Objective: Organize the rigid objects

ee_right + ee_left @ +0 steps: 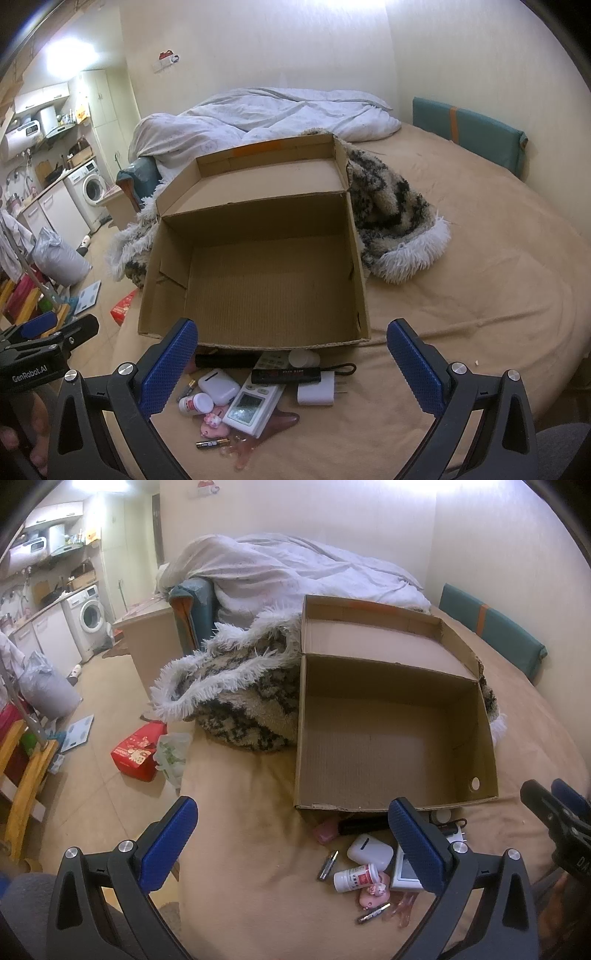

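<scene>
Open cardboard box (258, 280) sits on bed (480, 295), small items clustered just before its near wall, fluffy blanket (391, 221) behind it, duvet (266, 110) further back.

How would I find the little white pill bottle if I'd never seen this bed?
Find the open cardboard box on the bed. Small things lie piled at its near edge. The pill bottle lies on its side at the pile's left, beside the white earbud case; only it has a red label.
</scene>
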### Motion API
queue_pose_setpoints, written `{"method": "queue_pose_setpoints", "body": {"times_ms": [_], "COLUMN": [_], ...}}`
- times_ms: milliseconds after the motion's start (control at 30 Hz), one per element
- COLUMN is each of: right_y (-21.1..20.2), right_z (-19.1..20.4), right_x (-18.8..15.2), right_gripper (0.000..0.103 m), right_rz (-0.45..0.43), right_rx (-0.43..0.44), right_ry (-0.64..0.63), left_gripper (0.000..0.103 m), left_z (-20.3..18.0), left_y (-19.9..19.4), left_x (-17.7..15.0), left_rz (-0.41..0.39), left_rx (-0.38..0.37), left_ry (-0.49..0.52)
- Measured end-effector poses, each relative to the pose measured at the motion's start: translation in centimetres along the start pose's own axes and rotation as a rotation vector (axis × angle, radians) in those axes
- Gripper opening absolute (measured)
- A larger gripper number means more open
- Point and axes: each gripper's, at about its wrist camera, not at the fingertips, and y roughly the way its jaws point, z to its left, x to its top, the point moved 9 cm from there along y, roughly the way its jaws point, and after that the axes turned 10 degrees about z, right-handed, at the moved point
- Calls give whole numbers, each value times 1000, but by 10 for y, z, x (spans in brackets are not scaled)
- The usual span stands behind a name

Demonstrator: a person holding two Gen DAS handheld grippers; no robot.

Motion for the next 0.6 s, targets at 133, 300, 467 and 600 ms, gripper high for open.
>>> {"method": "queue_pose_setpoints", "body": {"times_ms": [133, 300, 467, 600], "right_y": [-1, -1, -2, -1], "right_z": [-1, -1, -1, -1], "right_x": [1, 1, 1, 0], "right_gripper": [103, 103, 103, 103], "right_rz": [-7, -9, -7, -7], "right_rx": [1, 2, 3, 2], "right_ry": [2, 4, 2, 0], "left_gripper": [103, 103, 103, 103], "left_z": [0, -1, -1, -1], "left_y": [0, -1, -1, -1], "left_x": [0, 1, 1, 1], "left_rz": [-1, -2, -3, -2], "left_rx": [1, 3, 3, 4], "left_ry": [1, -2, -4, -5]}}
